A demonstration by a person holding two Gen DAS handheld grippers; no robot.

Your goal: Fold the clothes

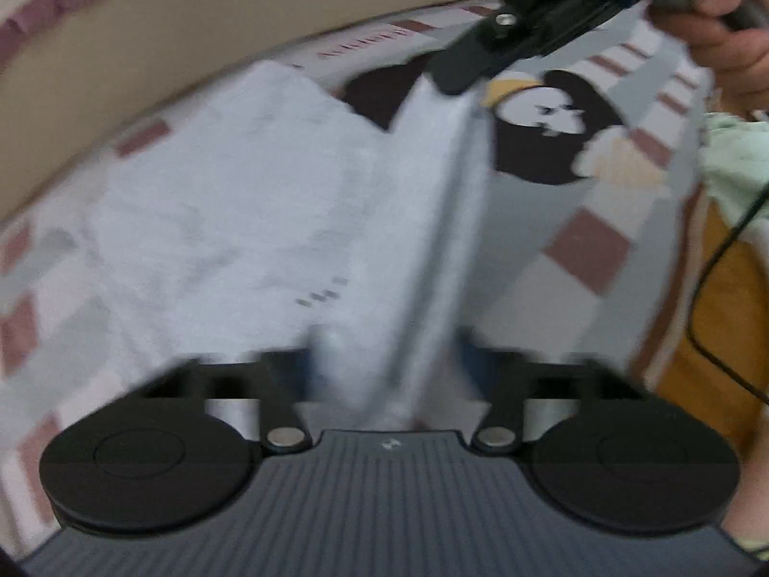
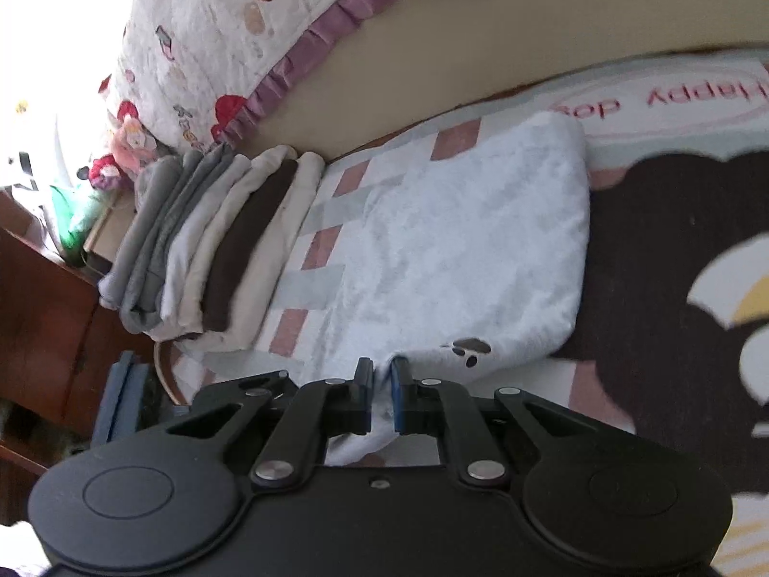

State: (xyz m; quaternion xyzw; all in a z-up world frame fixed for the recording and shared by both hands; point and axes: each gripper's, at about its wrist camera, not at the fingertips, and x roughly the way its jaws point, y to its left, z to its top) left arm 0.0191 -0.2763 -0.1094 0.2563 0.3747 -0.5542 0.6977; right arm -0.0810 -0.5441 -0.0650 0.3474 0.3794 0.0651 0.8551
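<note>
A stack of folded grey, cream and brown clothes (image 2: 211, 240) lies on the bed ahead and to the left of the right claw (image 2: 382, 396), just beside the pale blue-white fleecy garment (image 2: 461, 245). Beyond the stack leans a white quilted pillow with a purple frill (image 2: 250, 43), and a dark wooden cabinet (image 2: 43, 317) stands off to the left. The bed cover, a checked sheet of pink, grey and white with a dark cartoon dog (image 2: 673, 250), carries everything; nothing lies between the claw and the garment.

The left wrist view is smeared with motion blur. There the garment (image 1: 269, 202) runs up from the left claw (image 1: 384, 365) as a raised fold to the right claw (image 1: 456, 74) at the far end. A thin black cable (image 1: 721, 259) hangs to the right over an orange cloth.

The right claw is clamped on the garment's near edge, cloth bunched between its blue pads (image 2: 398, 401). The left claw's fingertips are lost in blur, though cloth fills the narrow gap between them, so it appears closed on the garment too. A hand (image 1: 730, 33) grips the right claw's handle, tilted downward.
</note>
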